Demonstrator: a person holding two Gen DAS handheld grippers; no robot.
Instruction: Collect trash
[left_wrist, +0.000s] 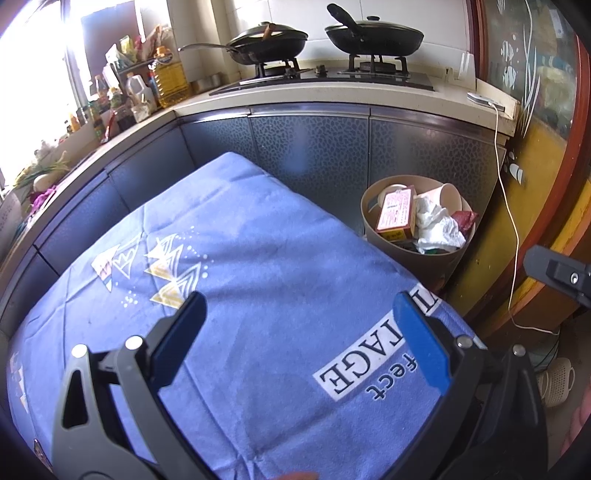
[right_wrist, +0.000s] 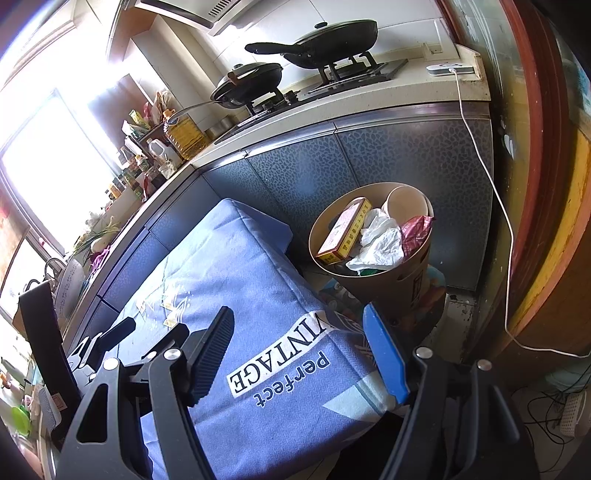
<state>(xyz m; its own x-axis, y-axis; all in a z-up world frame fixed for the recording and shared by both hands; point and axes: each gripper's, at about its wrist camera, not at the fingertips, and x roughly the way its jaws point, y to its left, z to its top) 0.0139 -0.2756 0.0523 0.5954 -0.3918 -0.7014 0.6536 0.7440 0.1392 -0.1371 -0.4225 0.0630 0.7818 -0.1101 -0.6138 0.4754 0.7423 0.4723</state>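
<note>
Kitchen counters wrap the far side of both views, with dark patterned cabinet doors (left_wrist: 310, 147) below and a gas hob carrying two black pans (left_wrist: 373, 35) above. Only the right wrist view takes in the range hood overhead, the bright window at left and a tap over a sink; only the left wrist view shows a white slotted slipper (left_wrist: 556, 380) on the floor at lower right.

Nearer, a table under a blue cloth (left_wrist: 240, 258) fills the middle, printed with white and yellow triangles and the words "perfect VINTAGE" (right_wrist: 280, 365). From the left wrist view that lettering is partly cut off behind a finger; the right wrist view reads it whole.

Just beyond the table's far right corner stands a round tan trash bin (left_wrist: 424, 258) on the floor, against the cabinets. It is piled to the rim: a red and yellow box (left_wrist: 397, 214), crumpled white paper (left_wrist: 439, 221), a paper cup (left_wrist: 448, 195) lying on its side and a dark red wrapper (left_wrist: 466, 218). A white cable (right_wrist: 491, 184) hangs from a small charger on the counter beside it.

Above the cloth, the left gripper (left_wrist: 299, 306) stands wide apart with nothing between its blue pads. The right gripper (right_wrist: 299, 321) is likewise spread wide and empty; the right wrist view also catches the left gripper low at left.
</note>
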